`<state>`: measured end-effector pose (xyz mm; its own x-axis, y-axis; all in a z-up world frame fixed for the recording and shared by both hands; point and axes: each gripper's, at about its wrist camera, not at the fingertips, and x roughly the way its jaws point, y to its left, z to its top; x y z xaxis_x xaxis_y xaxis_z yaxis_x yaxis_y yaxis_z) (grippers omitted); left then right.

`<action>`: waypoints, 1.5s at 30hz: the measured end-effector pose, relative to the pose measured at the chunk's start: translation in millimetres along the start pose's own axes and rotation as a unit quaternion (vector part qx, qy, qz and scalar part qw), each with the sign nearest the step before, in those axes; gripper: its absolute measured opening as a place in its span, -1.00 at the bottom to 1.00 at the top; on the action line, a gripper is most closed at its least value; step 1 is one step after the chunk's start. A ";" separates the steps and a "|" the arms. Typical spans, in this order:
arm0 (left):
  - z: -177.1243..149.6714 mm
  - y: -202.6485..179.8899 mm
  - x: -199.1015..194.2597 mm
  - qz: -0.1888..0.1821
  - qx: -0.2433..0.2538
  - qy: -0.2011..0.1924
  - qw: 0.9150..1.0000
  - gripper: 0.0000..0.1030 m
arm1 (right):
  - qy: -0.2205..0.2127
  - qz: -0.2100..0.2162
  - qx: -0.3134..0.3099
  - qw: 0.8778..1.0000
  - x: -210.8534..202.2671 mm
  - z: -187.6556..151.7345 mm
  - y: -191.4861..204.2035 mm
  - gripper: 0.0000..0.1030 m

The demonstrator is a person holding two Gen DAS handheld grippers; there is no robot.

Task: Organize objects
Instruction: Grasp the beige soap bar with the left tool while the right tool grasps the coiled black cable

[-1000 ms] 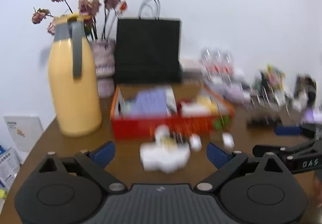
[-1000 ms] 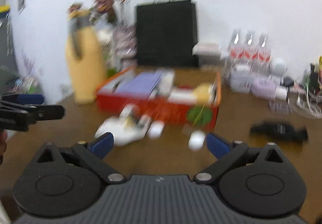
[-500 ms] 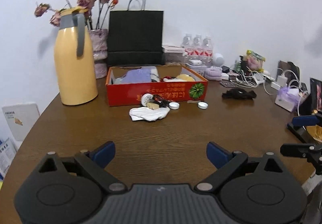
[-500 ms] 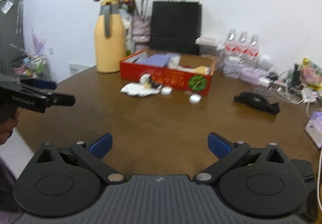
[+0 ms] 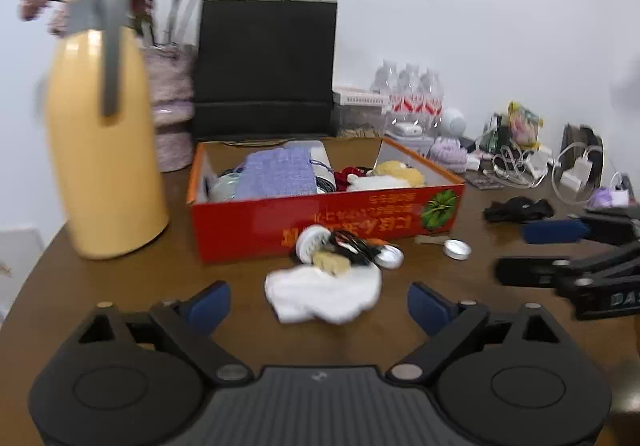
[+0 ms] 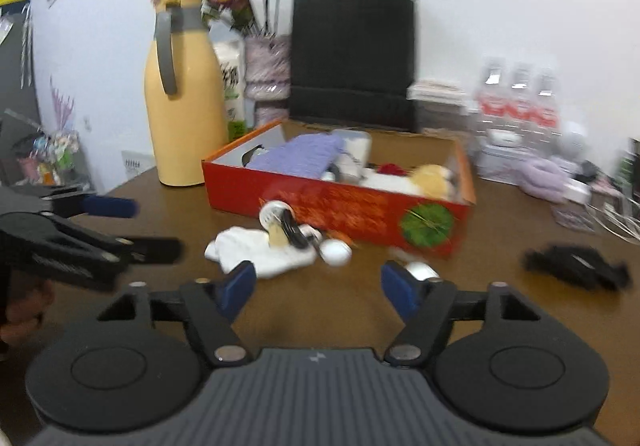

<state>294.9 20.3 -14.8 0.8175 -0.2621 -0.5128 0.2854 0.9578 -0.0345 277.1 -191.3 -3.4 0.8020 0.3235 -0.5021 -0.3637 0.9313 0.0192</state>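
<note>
Both frames motion-blurred; small items hard to resolve.

Left hand-held gripper [image 5: 319, 306]: jaws spread wide, nothing between the blue pads [image 5: 208, 306]. It hangs above the brown desk [image 5: 120, 286]. Directly ahead of it, just beyond the pads, lies a crumpled white cloth [image 5: 324, 296]. On the cloth's far edge sits a small cluster: a round white ridged cap [image 5: 310, 242], a tan lump [image 5: 332, 264], some black cord [image 5: 354, 244], and a silver round lid [image 5: 389, 257]. A second silver lid [image 5: 457, 248] lies apart, ahead and to the right.

Behind the cluster, a red open box [image 5: 320, 224] holding a purple knit piece [image 5: 276, 173], white and yellowish soft items, something red. Ahead-left of the gripper: yellow thermos jug [image 5: 106, 149] with grey handle. Behind the box: black paper bag [image 5: 266, 65] and dried flowers in a vase [image 5: 170, 101]. Far right: water bottles [image 5: 412, 93], cables, a black bundle [image 5: 518, 207] on the desk.

Right hand-held gripper [image 6: 319, 284]: jaws open, empty. From its camera the white cloth [image 6: 260, 252] is ahead and slightly left, near the left pad; one silver lid [image 6: 418, 270] sits just beside the right pad, partly hidden by it. A white round item [image 6: 336, 252] lies between cloth and box [image 6: 332, 205]. Each gripper appears in the other's view, at the side, jaws apart.
</note>
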 end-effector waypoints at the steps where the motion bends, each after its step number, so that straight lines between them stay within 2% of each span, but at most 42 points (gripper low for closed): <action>1: 5.4 3.3 15.4 0.003 0.004 0.007 1.000 0.56 | 0.008 0.006 -0.011 1.000 22.4 7.5 3.3 0.20; 2: 10.5 6.5 30.2 0.003 0.011 0.011 1.000 0.53 | 0.016 0.008 -0.019 1.000 40.5 12.6 5.8 0.18; 3: 14.2 9.3 42.8 0.003 0.019 0.013 1.000 0.40 | 0.022 0.011 -0.028 0.999 57.8 16.3 9.2 0.16; 4: 17.0 12.8 54.0 0.009 0.021 0.016 1.000 0.20 | 0.027 0.013 -0.041 0.999 76.9 19.5 13.1 0.06; 5: 19.7 16.5 64.9 0.016 0.022 0.026 0.999 0.12 | 0.032 0.014 -0.050 0.998 91.4 21.0 15.4 0.01; 6: 22.0 20.7 73.9 0.024 0.019 0.037 0.999 0.05 | 0.040 0.014 -0.057 0.997 104.3 22.1 17.1 -0.13; 7: 22.5 24.8 79.9 0.021 0.011 0.042 0.999 0.05 | 0.047 0.010 -0.062 0.997 117.1 21.7 18.6 -0.42; 9: 21.6 31.8 84.0 0.004 -0.007 0.038 0.999 0.06 | 0.050 0.001 -0.064 0.997 127.4 17.9 17.6 -0.49; 11: 18.7 32.7 84.8 -0.007 -0.010 0.034 0.999 0.07 | 0.048 0.013 -0.036 0.998 115.6 16.8 11.7 -0.57; 13: 15.1 29.7 85.2 -0.014 -0.002 0.030 0.999 0.07 | 0.027 0.043 -0.004 0.999 89.4 18.1 1.2 -0.59; 16: 12.1 20.9 84.4 -0.024 0.011 0.039 0.999 0.07 | 0.017 0.080 0.072 0.994 53.1 9.9 -24.5 -0.59; 19: 8.5 6.8 77.8 -0.059 0.029 0.040 0.997 0.08 | 0.045 0.112 0.153 0.981 42.0 -15.2 -55.1 -0.59; 23: 2.6 -15.6 77.8 -0.078 0.058 0.050 0.994 0.08 | 0.081 0.096 0.209 0.970 44.3 -42.7 -76.8 -0.61; 25: -0.5 -24.7 79.2 -0.061 0.070 0.052 0.994 0.08 | 0.076 0.079 0.197 0.974 39.1 -45.6 -75.5 -0.61; 27: -1.0 -26.8 82.1 -0.057 0.061 0.060 0.995 0.05 | 0.073 0.056 0.167 0.982 32.9 -44.5 -67.7 -0.58; 29: 0.6 -25.6 86.8 -0.042 0.035 0.070 0.996 -0.21 | 0.066 0.016 0.125 0.990 26.7 -42.6 -57.0 -0.53; 31: 1.7 -25.2 87.5 -0.033 0.022 0.072 0.997 -0.61 | 0.051 0.010 0.093 0.994 20.9 -39.9 -49.6 -0.20; 34: 1.6 -22.3 82.2 -0.028 -0.003 0.075 0.997 -0.62 | 0.033 0.022 0.066 0.997 18.7 -32.6 -40.6 0.16; 35: 2.0 -21.9 77.5 -0.023 -0.010 0.074 0.997 -0.62 | 0.031 0.022 0.058 0.998 21.8 -30.9 -38.0 0.18; 37: 3.6 -23.5 59.5 -0.017 -0.021 0.055 0.998 -0.62 | 0.050 0.015 0.039 0.998 34.3 -30.1 -31.1 0.17; 39: 4.2 -26.7 32.7 -0.017 -0.029 0.029 0.999 -0.62 | 0.066 -0.013 0.003 0.998 43.7 -34.3 -20.5 0.12; 41: 1.5 -29.4 9.0 -0.022 -0.037 0.015 0.999 -0.62 | 0.060 -0.024 -0.008 0.998 46.4 -40.9 -14.5 -0.10; 44: -9.8 -29.8 -15.1 -0.017 -0.056 0.032 0.998 -0.62 | 0.061 -0.022 0.012 0.998 39.4 -44.4 -13.6 -0.24; 45: -13.9 -29.9 -20.1 -0.016 -0.060 0.039 0.997 -0.62 | 0.056 -0.018 0.016 0.998 33.2 -45.4 -12.3 -0.49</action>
<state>263.0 -1.4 -15.3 0.7662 -0.2865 -0.5752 0.2439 0.9578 -0.1521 286.7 -199.7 -59.5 0.7557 0.2707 -0.5964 -0.3189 0.9474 0.0260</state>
